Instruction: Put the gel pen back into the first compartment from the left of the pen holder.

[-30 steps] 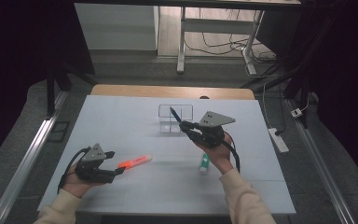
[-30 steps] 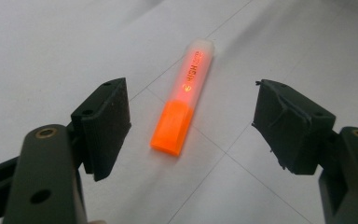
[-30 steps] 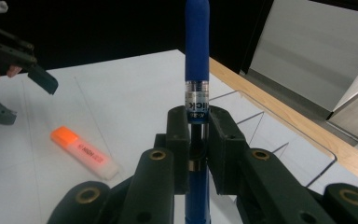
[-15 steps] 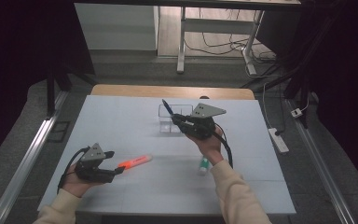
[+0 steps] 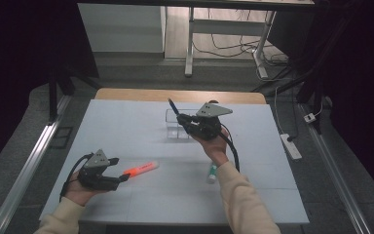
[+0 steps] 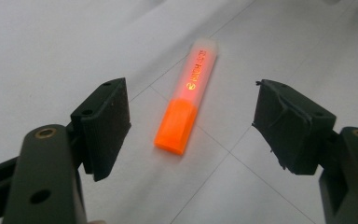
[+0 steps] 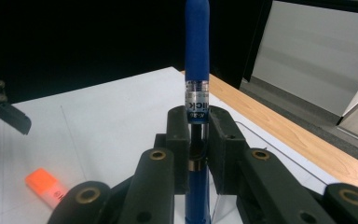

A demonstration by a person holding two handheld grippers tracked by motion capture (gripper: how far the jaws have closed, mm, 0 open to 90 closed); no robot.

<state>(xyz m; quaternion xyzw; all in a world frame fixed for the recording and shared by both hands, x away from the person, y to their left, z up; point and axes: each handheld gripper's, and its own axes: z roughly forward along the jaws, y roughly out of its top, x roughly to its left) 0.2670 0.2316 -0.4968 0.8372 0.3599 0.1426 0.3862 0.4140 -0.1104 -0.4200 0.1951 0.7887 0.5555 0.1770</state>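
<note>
Progress looks like roughly a third, judging by how stuff lies right now. Nearest, the left hand-held gripper point(image 5: 121, 177) is rested on the tabletop point(image 5: 126, 122) with jaws wide apart, and the orange highlighter point(image 5: 140, 169) is lying just in front of them, not gripped yet. A bit to the right, a green-capped marker point(image 5: 212, 172) is lying flat, untouched, beside the right forearm. Farther out, the right hand-held gripper point(image 5: 181, 118) is clamped on a blue pen point(image 5: 173, 106), held up in the air just at the clear box point(image 5: 175, 127) near the far edge. So the pen is probably about to be dropped in the box, nothing can be made out inside it yet, and two items are left to be collected.

On views: in the left gripper view the highlighter point(image 6: 189, 98) is seen between the spread pads, orange cap end nearest, with print on the barrel that can't be read from above. In the right gripper view the pen point(image 7: 196, 56) is seen pinched upright between the pads, label and all, and the box rim is faintly caught behind. The marker and overall layout are given by the high view.
</note>
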